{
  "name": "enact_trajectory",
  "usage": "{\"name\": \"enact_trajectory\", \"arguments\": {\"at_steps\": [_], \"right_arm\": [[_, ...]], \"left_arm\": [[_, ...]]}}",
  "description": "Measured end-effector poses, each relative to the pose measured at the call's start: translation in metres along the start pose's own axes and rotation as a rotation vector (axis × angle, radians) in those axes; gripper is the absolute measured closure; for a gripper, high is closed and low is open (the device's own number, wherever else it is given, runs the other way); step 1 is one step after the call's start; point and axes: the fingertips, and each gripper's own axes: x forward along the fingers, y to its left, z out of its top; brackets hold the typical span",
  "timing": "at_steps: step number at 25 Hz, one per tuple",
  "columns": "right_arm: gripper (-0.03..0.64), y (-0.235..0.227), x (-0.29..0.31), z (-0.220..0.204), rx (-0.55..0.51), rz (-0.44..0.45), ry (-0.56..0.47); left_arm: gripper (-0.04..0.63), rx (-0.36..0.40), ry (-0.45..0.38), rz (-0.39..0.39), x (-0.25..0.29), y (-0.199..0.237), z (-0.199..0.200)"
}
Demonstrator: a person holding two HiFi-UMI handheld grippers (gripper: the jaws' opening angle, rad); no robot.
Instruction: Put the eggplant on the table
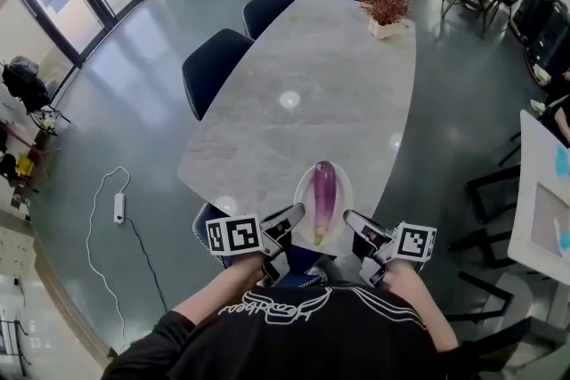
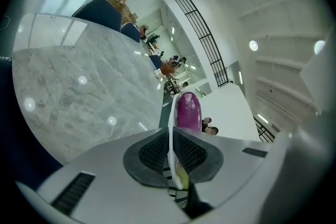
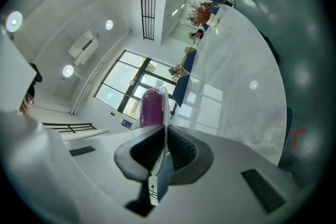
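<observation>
A purple eggplant [image 1: 324, 191] lies lengthwise on a white plate [image 1: 302, 202] held over the near end of the grey marble table [image 1: 303, 84]. My left gripper [image 1: 298, 211] is shut on the plate's left rim and my right gripper [image 1: 349, 218] is shut on its right rim. In the left gripper view the plate rim [image 2: 170, 113] runs edge-on between the pads of the left gripper [image 2: 171, 140], with the eggplant [image 2: 188, 110] beyond. The right gripper view shows the same: rim [image 3: 165, 105] pinched in the right gripper [image 3: 165, 139], eggplant [image 3: 151, 107] behind it.
Dark blue chairs [image 1: 214, 67] line the table's left side, and another stands right below the plate [image 1: 303, 261]. A potted plant [image 1: 385, 9] sits at the table's far end. A power strip with cable [image 1: 118, 207] lies on the floor at left. A white table [image 1: 543, 200] stands at right.
</observation>
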Motion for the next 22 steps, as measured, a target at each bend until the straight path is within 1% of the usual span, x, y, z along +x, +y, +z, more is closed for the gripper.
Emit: {"name": "enact_trajectory", "arguments": {"at_steps": [8, 12, 15, 19, 22], "right_arm": [[0.597, 0.005, 0.017, 0.035, -0.042, 0.013, 0.021], [0.597, 0.000, 0.025, 0.047, -0.061, 0.005, 0.025], [0.597, -0.008, 0.034, 0.054, -0.050, -0.002, 0.027], [0.597, -0.025, 0.039, 0.064, -0.049, -0.020, 0.033], [0.597, -0.031, 0.050, 0.071, -0.031, -0.009, 0.033]], "left_arm": [[0.567, 0.011, -0.068, -0.001, 0.015, -0.007, 0.033], [0.568, -0.003, -0.076, 0.005, 0.024, 0.001, 0.044], [0.568, -0.016, -0.080, 0.018, 0.032, 0.009, 0.052], [0.568, -0.008, -0.077, 0.036, 0.045, 0.019, 0.059], [0.568, -0.004, -0.078, 0.051, 0.053, 0.028, 0.068]]}}
